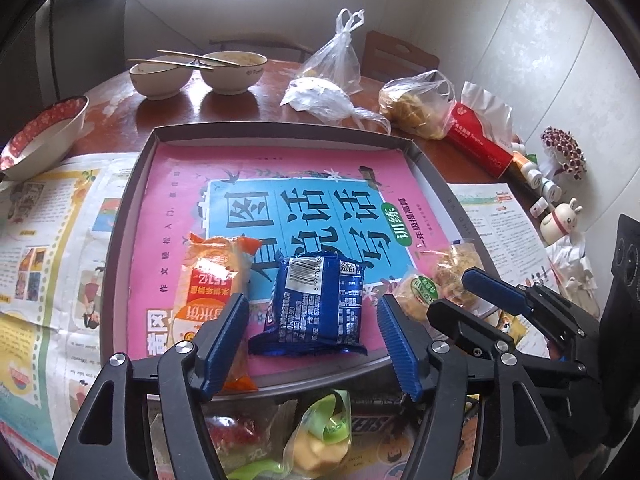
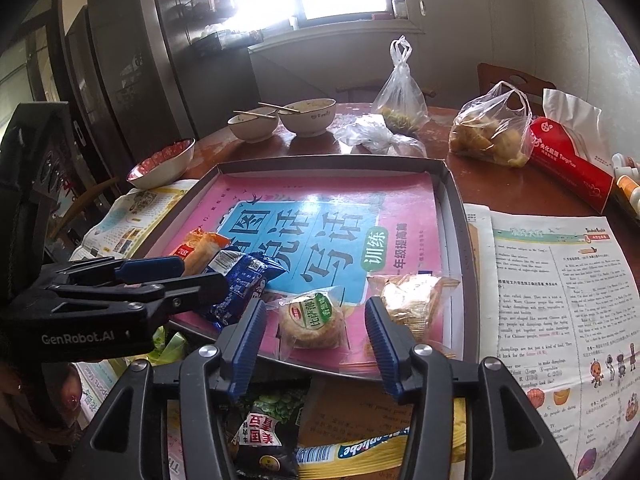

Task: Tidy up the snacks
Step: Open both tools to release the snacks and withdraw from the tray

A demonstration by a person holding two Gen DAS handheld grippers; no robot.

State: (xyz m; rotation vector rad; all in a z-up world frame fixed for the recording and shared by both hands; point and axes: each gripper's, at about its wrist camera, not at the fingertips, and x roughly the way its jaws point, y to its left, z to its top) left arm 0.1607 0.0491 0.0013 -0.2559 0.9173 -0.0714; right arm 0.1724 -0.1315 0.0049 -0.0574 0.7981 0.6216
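A dark wooden table (image 1: 248, 84) stands below a bright window, spread with printed newspaper sheets (image 1: 48, 240) and crowded at its far side with two white bowls (image 1: 196, 74) bearing chopsticks, a red-patterned bowl (image 1: 44, 136), clear plastic bags (image 1: 336, 64) of food and a red tissue pack (image 1: 480, 140). In the middle sits a shallow grey tray (image 1: 132, 200) lined with a pink and blue booklet (image 1: 304, 208).

Four snacks lie along the tray's near edge. The orange packet (image 1: 212, 276) is at the left, touching the blue packet (image 1: 318, 300) beside it. Further right are the round pastry with the green label (image 2: 312, 320) and, just beside it, the clear bag of golden crisps (image 2: 412, 300).

The left gripper (image 1: 312, 340) hovers over the blue packet with its jaws apart; the packet lies between the blue pads, which do not press on it. The left pad overlaps the orange packet in the picture, though whether it touches cannot be told. The right gripper (image 2: 316, 340) is poised over the round pastry, its jaws likewise parted on either side with a gap to each pad.

More snacks wait on the table before the tray: a green-wrapped sweet (image 1: 320, 440), a black pea packet (image 2: 272, 420) and a yellow packet (image 2: 360, 456).
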